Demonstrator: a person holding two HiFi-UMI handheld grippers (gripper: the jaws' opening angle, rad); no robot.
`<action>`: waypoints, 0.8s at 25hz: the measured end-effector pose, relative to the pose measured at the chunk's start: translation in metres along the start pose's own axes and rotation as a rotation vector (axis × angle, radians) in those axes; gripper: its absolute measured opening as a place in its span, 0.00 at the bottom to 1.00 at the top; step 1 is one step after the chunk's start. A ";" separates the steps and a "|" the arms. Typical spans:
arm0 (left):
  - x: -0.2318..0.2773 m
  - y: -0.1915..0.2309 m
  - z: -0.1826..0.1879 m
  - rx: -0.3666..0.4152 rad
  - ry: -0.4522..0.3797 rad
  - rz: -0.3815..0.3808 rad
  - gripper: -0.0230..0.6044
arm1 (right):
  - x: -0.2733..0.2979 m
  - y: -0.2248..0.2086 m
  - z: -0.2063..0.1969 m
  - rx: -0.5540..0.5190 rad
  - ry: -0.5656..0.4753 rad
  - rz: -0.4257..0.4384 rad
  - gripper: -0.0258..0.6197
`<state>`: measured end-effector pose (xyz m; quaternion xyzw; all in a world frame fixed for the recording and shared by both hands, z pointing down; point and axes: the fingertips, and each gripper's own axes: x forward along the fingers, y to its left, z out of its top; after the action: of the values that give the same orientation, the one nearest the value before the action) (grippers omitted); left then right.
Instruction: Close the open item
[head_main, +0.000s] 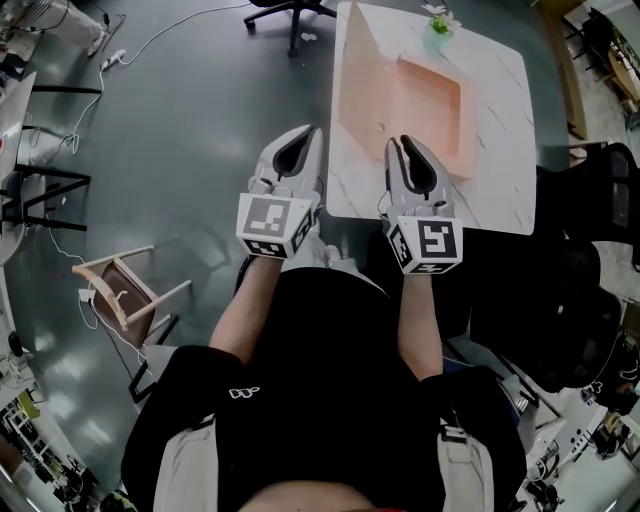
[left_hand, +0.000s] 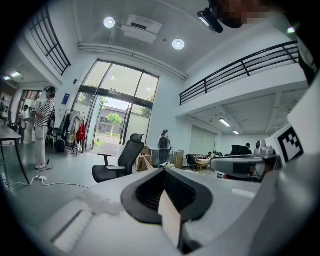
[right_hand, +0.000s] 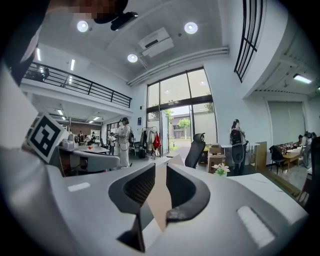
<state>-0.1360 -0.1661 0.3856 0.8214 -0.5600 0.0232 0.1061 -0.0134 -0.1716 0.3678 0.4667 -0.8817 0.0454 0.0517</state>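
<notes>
The box (head_main: 432, 108) sits open at the middle of the counter (head_main: 500, 190). Its tray lies flat and its lid (head_main: 365, 80) is raised on the side nearest the counter's left edge. A small plant (head_main: 438, 25) stands at the counter's far end, well apart from your work.

Your left hand-held gripper (head_main: 301, 138) hovers just off the counter's left edge, over the floor. It is clenched and empty: its own view shows the black pads meeting at the tip with nothing caught between them. Your right hand-held gripper (head_main: 404, 143) hangs over the counter's near side, above the near edge of the box. It is also clenched to a thin slit and carries nothing; only a sliver of pink shows through the gap. I can't tell whether its tip touches the box, but it looks just clear.

As I read it, closing hasn't begun and you're at the approach. The next move calls for getting one tool behind the lid, on the side facing the counter's left edge. Your left hand is the better placed for that. Then push the panel over towards the counter's right until it drops onto the tray. The box looks light, so it may skate across the counter. Consider resting your right tool against the tray's near wall to steady it, and go slowly as the lid passes upright
</notes>
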 end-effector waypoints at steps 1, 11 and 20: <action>0.000 0.003 0.001 -0.002 -0.001 0.001 0.04 | 0.005 0.006 -0.001 -0.012 0.012 0.018 0.16; 0.007 0.033 -0.004 -0.007 0.008 -0.006 0.04 | 0.068 0.051 -0.034 -0.191 0.177 0.072 0.28; 0.016 0.049 -0.011 -0.032 0.029 0.003 0.04 | 0.099 0.052 -0.056 -0.211 0.251 0.029 0.25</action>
<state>-0.1746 -0.1959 0.4066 0.8183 -0.5599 0.0265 0.1273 -0.1091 -0.2168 0.4351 0.4365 -0.8749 0.0115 0.2094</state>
